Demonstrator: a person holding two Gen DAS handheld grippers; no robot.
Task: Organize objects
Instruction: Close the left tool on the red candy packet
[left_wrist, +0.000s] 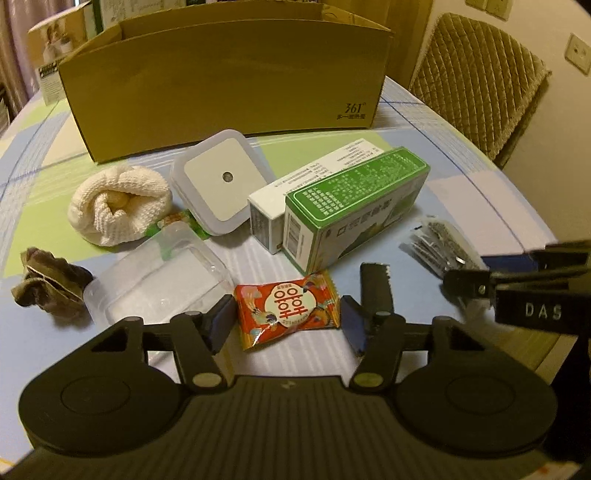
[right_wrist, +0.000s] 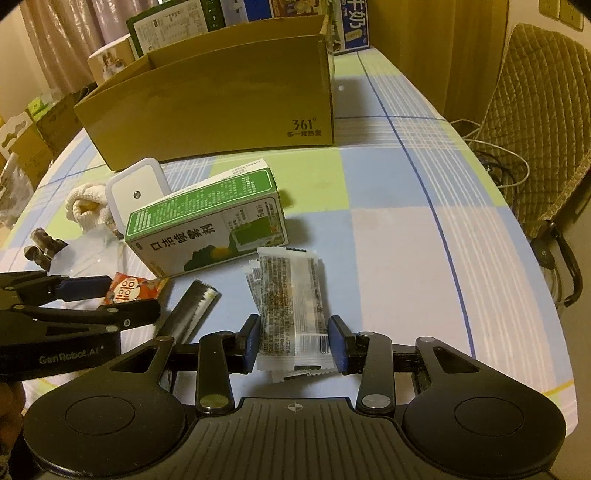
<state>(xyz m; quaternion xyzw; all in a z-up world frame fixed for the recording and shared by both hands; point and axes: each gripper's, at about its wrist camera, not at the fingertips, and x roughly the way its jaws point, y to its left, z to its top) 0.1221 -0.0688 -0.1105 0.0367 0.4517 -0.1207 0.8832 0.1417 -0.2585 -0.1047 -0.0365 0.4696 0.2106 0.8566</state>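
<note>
A red candy packet (left_wrist: 286, 308) lies flat on the checked tablecloth between the fingers of my left gripper (left_wrist: 286, 323), which stands open around it without squeezing. My right gripper (right_wrist: 295, 343) is open astride a stack of clear sachets (right_wrist: 291, 295), its blue pads close to the sachets' edges. In the right wrist view the left gripper (right_wrist: 122, 299) shows at the left over the candy packet (right_wrist: 129, 290). The right gripper (left_wrist: 491, 267) shows in the left wrist view by the sachets (left_wrist: 439, 243). An open cardboard box (left_wrist: 221, 85) stands at the back.
A green-and-white carton (left_wrist: 354, 206) lies beside a white carton (left_wrist: 295, 195). Left of them are a white night light (left_wrist: 221, 181), a rolled white cloth (left_wrist: 118, 203), a clear plastic tray (left_wrist: 159, 284) and a brown crumpled rag (left_wrist: 48, 288). A dark tube (right_wrist: 192, 310) lies between the grippers. A padded chair (right_wrist: 535, 122) stands right.
</note>
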